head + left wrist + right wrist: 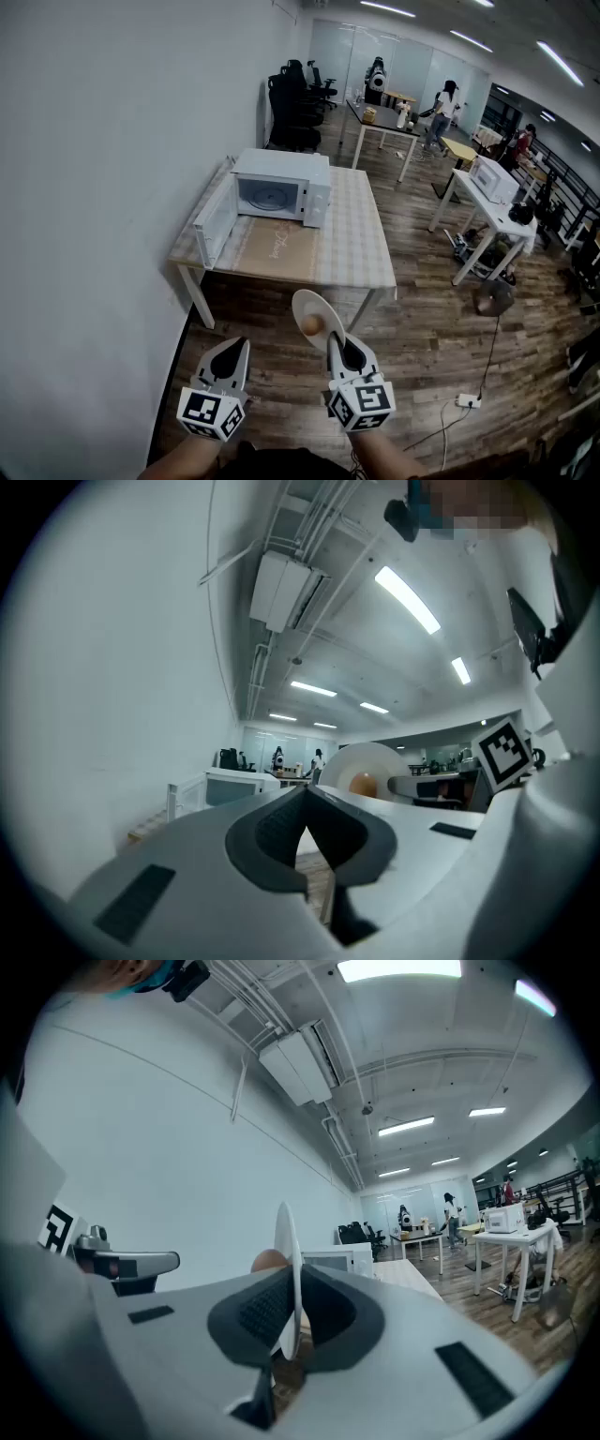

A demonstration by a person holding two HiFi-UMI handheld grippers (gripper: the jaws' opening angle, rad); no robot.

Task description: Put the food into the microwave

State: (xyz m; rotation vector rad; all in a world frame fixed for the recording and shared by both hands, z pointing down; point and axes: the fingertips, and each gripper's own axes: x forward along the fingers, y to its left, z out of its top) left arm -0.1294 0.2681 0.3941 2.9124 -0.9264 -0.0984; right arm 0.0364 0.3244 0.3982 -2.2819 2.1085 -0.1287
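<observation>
A white microwave stands on the table with its door swung open to the left. My right gripper is shut on the rim of a white plate, which carries a round brown piece of food. It holds the plate in the air over the floor, short of the table's near edge. In the right gripper view the plate stands edge-on between the pads of the right gripper. My left gripper hangs beside it, shut and empty. In the left gripper view the left gripper has its jaws meeting.
A white wall runs along the left of the table. More tables, office chairs and people fill the room behind. A cable and power strip lie on the wooden floor at the right.
</observation>
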